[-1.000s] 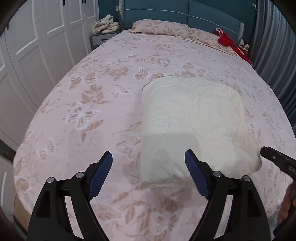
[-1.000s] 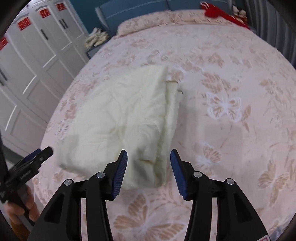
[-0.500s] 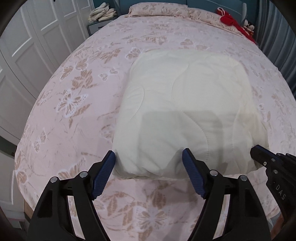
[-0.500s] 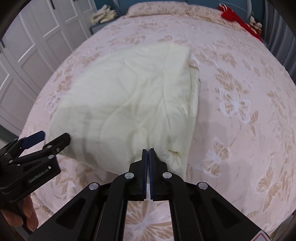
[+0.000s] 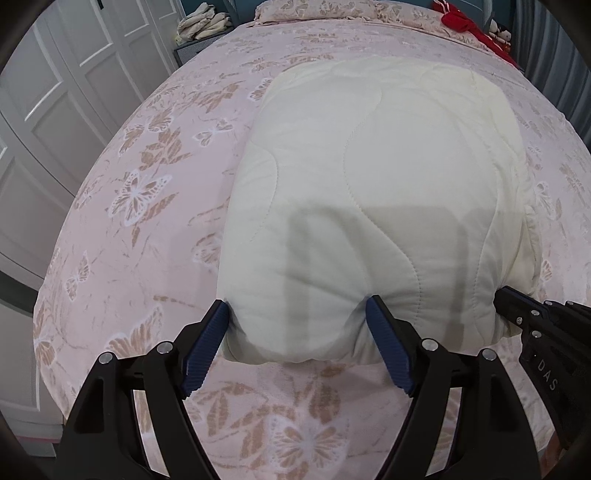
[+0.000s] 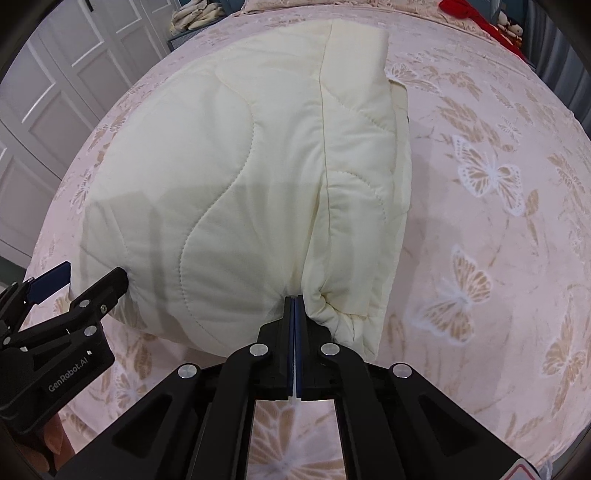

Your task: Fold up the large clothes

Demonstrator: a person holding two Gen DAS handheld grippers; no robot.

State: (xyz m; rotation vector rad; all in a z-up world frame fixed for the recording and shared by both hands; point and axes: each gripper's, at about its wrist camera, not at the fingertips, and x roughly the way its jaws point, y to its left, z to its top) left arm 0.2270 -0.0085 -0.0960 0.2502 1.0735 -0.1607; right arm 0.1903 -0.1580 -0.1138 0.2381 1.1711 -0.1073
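A cream quilted cover point(image 5: 388, 184), folded into a thick pad, lies on the pink butterfly bedspread point(image 5: 147, 221). My left gripper point(image 5: 296, 303) is open wide and straddles the pad's near left corner, whose fabric bulges between the blue pads point(image 5: 207, 343). My right gripper point(image 6: 294, 301) is shut with nothing between its jaws. Its tip presses into the quilted cover point(image 6: 240, 166) at the near edge, beside the layered right fold. In the left wrist view the right gripper point(image 5: 504, 293) pokes the near right corner. In the right wrist view the left gripper point(image 6: 88, 277) sits at the left corner.
White wardrobe doors point(image 5: 55, 110) run along the left of the bed. A nightstand with a heap of pale cloth point(image 5: 203, 26) stands at the far left. Pillows point(image 5: 314, 9) and a red garment point(image 5: 465, 22) lie at the head. Grey curtains point(image 5: 554, 55) hang on the right.
Both grippers have come down and forward to the cover's near edge. The right jaws closed from open. The left jaws stayed wide and now straddle the corner.
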